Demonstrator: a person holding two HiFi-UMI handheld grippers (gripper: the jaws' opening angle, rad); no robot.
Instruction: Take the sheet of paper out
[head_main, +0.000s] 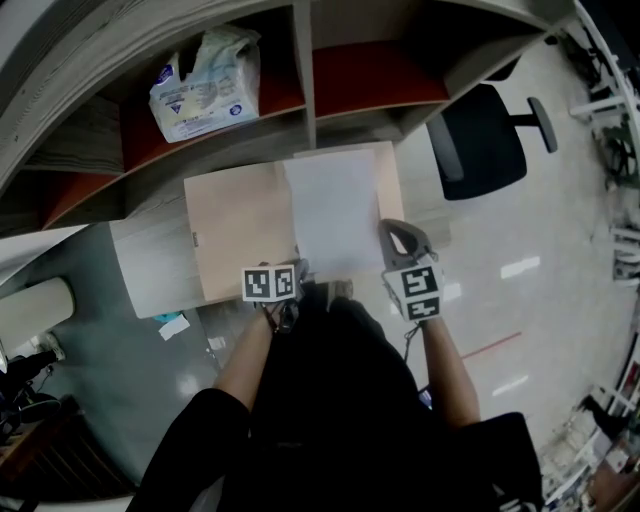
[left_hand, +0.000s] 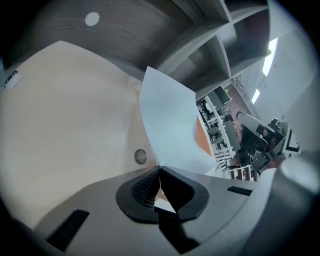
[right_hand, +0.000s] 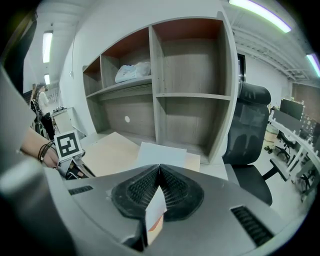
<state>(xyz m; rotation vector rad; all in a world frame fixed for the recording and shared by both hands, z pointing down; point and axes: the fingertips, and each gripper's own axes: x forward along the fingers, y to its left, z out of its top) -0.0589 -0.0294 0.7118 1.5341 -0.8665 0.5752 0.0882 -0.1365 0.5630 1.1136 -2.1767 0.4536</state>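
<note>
A white sheet of paper lies on a beige folder on the desk below the shelves. My left gripper is at the sheet's near left corner. In the left gripper view the jaws are shut on that corner, and the sheet curves up and away from them. My right gripper is at the sheet's right edge. In the right gripper view its jaws are shut on a white edge of paper with an orange patch, and the rest of the sheet lies flat ahead.
A grey shelf unit with reddish compartments stands behind the desk, with a plastic pack in one compartment. A black office chair is at the right. A lower grey surface adjoins the folder on the left.
</note>
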